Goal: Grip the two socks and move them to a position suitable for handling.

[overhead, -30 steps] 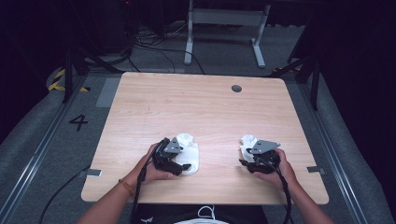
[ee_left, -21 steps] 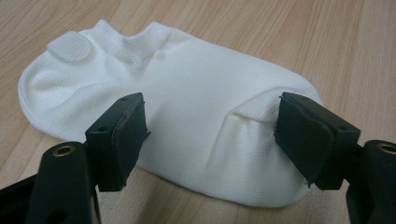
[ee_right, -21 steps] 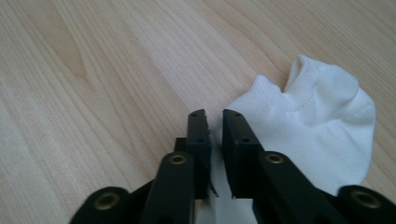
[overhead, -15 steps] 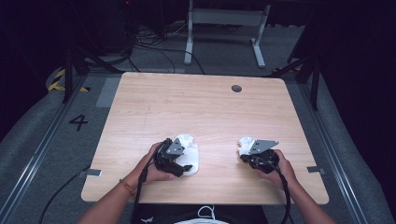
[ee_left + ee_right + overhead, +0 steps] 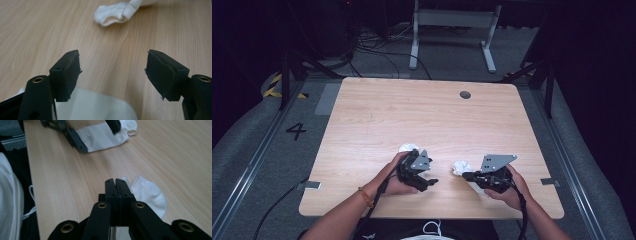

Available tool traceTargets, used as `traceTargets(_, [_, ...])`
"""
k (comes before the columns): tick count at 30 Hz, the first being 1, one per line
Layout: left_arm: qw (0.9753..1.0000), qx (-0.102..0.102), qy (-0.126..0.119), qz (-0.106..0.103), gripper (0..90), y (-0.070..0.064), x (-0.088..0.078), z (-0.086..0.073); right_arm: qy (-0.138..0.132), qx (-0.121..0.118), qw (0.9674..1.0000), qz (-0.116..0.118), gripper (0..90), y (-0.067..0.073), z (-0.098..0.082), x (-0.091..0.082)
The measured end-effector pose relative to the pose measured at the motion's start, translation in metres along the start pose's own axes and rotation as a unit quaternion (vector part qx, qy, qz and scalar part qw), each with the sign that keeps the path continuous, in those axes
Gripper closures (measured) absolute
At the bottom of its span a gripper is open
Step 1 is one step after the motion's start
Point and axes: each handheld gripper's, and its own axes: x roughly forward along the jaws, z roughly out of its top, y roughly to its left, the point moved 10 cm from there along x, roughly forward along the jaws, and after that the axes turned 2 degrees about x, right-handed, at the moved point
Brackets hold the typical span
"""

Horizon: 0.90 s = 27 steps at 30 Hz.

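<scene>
Two white socks lie on a light wooden table (image 5: 412, 110). My left gripper (image 5: 427, 179) (image 5: 113, 71) is open, its jaws astride one sock (image 5: 409, 148) (image 5: 100, 106) (image 5: 100, 135) that lies flat under them without being pressed. In the right gripper view the left gripper (image 5: 100, 140) stands across that sock. My right gripper (image 5: 468, 175) (image 5: 115, 183) is shut, pinching the edge of the other sock (image 5: 460, 167) (image 5: 148, 193) (image 5: 116, 13), which bunches up beside its jaw tips.
A dark round grommet (image 5: 465, 94) sits in the table's far right part. The person's forearms come in over the near edge, and white clothing (image 5: 10, 195) shows beside that edge. A metal stand (image 5: 452, 30) and cables lie on the floor beyond the table.
The right gripper has shifted left and toward the near edge, and its sock has gone along with it. The left gripper has swung right, over the near part of its sock.
</scene>
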Motion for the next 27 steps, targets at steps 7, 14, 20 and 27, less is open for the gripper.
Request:
traceTargets(7, [0.9997, 0.015, 0.005, -0.018, 29.8, -0.012, 0.025, 0.020, -0.024, -0.027, 0.9991, 0.024, 90.0, 0.024, 0.019, -0.006])
traceTargets(14, [0.9980, 0.032, 0.037, -0.039, 49.9, -0.019, 0.036, 0.013, -0.061, -0.012, 0.9964, 0.057, 90.0, 0.030, 0.025, -0.018])
traceTargets(20, [0.9969, 0.031, 0.037, -0.062, 71.6, -0.018, 0.032, 0.008, -0.072, 0.026, 0.9962, 0.040, 90.0, 0.009, 0.016, -0.022])
traceTargets(27, [0.9981, 0.002, 0.030, -0.053, 75.6, -0.004, 0.025, 0.008, -0.056, 0.064, 0.9961, -0.025, 90.0, -0.028, -0.006, -0.018])
